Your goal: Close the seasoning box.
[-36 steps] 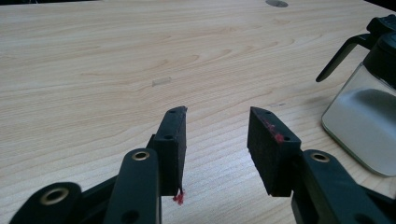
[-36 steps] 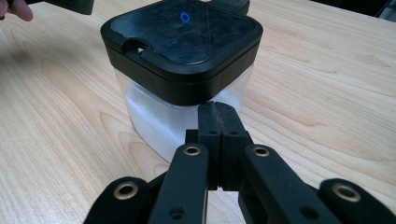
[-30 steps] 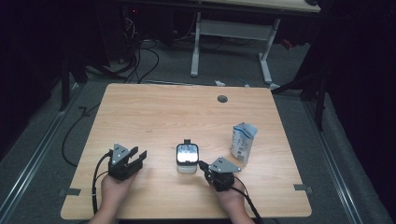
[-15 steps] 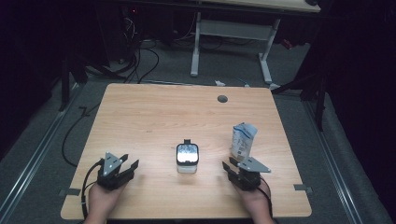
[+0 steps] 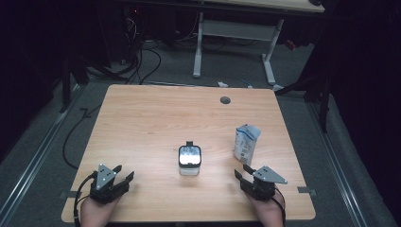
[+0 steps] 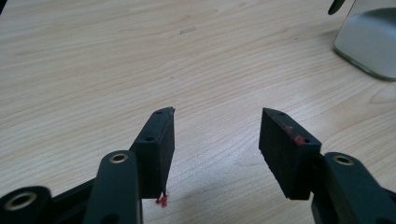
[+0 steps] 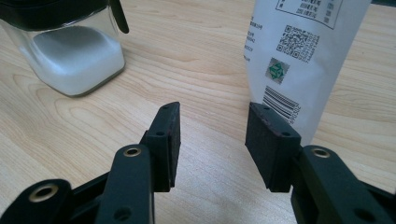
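Observation:
A square glass jar (image 5: pixel 189 160) with a black lid and white powder inside stands in the near middle of the wooden table (image 5: pixel 161 113). A white printed pouch (image 5: pixel 246 143) stands upright to its right. My left gripper (image 5: pixel 124 172) rests near the front left corner. Its jaws have just been opening, and nothing but bare wood lies between them (image 6: pixel 217 114); the jar (image 6: pixel 371 42) is far off to the right. My right gripper (image 5: pixel 241 171) sits near the front right. Its jaws have also just been opening and are empty (image 7: pixel 212 108). The pouch (image 7: pixel 303 60) stands just beyond its right fingertip, and the jar (image 7: pixel 70 60) is to the left.
A round cable hole (image 5: pixel 225 100) sits near the table's far edge. Behind the table stand the white legs of another desk (image 5: pixel 198 47), with cables on the dark floor (image 5: pixel 142 61).
Both hands have drawn away from the jar toward the table's front corners, the left one leftward and the right one rightward. The right jaws went from shut to wide apart.

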A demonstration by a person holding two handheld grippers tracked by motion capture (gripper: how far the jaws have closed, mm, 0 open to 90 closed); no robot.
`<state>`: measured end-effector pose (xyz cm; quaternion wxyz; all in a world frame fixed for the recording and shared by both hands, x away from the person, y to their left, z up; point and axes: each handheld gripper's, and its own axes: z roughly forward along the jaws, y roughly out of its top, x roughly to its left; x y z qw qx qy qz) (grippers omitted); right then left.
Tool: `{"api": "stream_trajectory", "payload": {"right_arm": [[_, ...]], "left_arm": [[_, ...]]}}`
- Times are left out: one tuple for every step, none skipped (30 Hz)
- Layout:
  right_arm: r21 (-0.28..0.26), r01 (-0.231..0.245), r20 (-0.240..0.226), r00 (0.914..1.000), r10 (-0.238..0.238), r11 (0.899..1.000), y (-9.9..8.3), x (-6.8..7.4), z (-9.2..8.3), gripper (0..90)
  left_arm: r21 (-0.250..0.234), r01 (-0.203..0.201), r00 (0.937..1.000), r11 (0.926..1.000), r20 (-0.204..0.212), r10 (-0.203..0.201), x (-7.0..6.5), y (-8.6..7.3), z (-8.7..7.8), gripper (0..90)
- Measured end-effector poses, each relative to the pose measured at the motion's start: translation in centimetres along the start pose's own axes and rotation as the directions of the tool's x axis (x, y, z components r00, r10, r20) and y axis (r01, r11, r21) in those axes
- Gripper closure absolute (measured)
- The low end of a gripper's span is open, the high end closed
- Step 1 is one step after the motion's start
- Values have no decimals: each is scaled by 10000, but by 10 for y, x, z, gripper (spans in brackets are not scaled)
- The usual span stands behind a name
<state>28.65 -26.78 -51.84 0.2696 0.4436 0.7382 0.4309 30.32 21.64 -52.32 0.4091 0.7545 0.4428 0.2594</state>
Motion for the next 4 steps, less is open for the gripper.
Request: {"api": "stream_trajectory", "payload": {"right_arm": [[-4, 15, 8, 10000, -15, 10000, 0, 0, 0, 548], [13, 61, 30, 10000, -61, 10000, 0, -1, 0, 542], [19, 86, 46, 10000, -86, 10000, 0, -1, 0, 538], [31, 67, 28, 10000, -67, 10000, 0, -1, 0, 535]], "left_arm": [[-14, -13, 10000, 10000, -12, 13, 0, 0, 1, 444], [21, -48, 10000, 10000, 14, 48, 0, 1, 2, 437], [13, -75, 10000, 10000, 17, 75, -1, 2, 3, 428], [13, -114, 9999, 9999, 16, 114, -2, 3, 4, 421]]}}
